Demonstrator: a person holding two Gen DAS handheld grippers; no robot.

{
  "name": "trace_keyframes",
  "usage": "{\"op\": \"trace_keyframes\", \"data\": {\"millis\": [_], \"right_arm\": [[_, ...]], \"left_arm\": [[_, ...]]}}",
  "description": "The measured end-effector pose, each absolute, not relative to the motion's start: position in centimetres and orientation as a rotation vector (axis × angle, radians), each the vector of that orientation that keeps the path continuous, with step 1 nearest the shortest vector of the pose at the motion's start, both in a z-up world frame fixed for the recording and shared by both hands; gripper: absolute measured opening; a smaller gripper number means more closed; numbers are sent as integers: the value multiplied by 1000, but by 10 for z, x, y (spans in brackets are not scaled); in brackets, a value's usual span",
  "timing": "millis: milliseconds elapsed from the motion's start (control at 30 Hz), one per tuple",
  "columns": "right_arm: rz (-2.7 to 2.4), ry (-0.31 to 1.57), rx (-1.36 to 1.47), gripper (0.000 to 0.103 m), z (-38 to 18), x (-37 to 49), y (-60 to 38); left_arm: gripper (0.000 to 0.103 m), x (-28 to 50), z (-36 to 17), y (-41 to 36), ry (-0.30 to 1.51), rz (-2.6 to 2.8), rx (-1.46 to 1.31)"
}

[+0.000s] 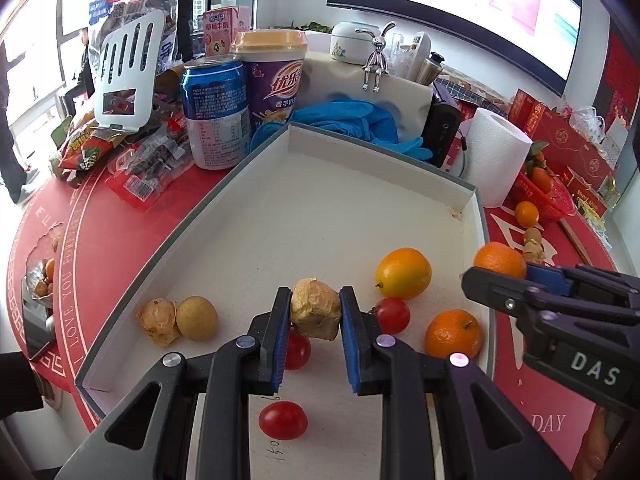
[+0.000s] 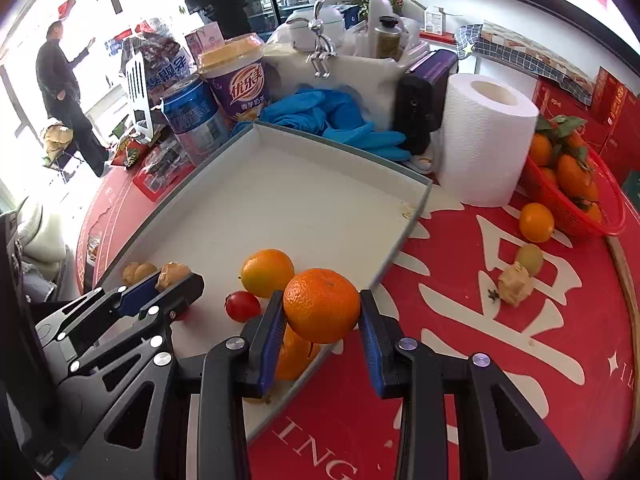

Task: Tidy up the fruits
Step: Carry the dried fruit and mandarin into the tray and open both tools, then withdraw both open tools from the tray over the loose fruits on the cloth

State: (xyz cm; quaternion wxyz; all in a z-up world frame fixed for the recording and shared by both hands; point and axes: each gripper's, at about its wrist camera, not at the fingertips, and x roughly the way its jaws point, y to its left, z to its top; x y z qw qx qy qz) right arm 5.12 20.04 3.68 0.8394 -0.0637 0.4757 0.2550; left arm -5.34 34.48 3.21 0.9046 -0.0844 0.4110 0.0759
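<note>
Red printed cloth covered the round worktop (image 2: 460, 292), crowded at its far side with a blue drink can, a purple cup, blue gloves and a white paper roll. Ahead of both my tools lay the shallow white cardboard tray with grey rim (image 1: 280, 216).

My left hand-held gripper (image 1: 315, 314) pinched a papery brown husked fruit (image 1: 315, 312) between its blue pads, hanging over the near part of the tray, above a red cherry tomato (image 1: 298, 350). Off to its left sat another husked fruit (image 1: 158, 321) touching a small tan round fruit (image 1: 197, 318); I judged the held one belonged beside those, so I would carry it leftward, lower it close to the floor and only then spread the pads, since a husk that light may bounce.

My right hand-held gripper (image 2: 322, 312) pinched a bright orange mandarin (image 2: 322, 305) over the tray's right rim. Just beyond it lay a yellow-orange citrus (image 2: 267, 273); beneath it another mandarin (image 1: 454, 334). I would set mine between them, gently, because round fruit rolls.
</note>
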Motion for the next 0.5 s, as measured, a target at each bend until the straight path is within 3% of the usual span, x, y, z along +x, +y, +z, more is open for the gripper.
{"op": "trace_keyframes", "data": {"millis": [233, 300, 367, 433, 467, 500], "right_arm": [[546, 1004, -163, 37, 33, 59, 214], [548, 1004, -165, 37, 31, 62, 218], [566, 1005, -155, 37, 31, 65, 219], [576, 996, -159, 37, 34, 66, 222], [575, 989, -163, 38, 37, 66, 223], [573, 976, -164, 56, 41, 65, 223]], "left_arm": [[28, -51, 29, 345, 855, 170, -168], [37, -52, 29, 344, 855, 166, -163], [68, -53, 29, 343, 852, 169, -162], [80, -57, 32, 343, 829, 177, -166], [80, -58, 33, 344, 821, 177, -167], [80, -59, 34, 344, 820, 176, -168]]}}
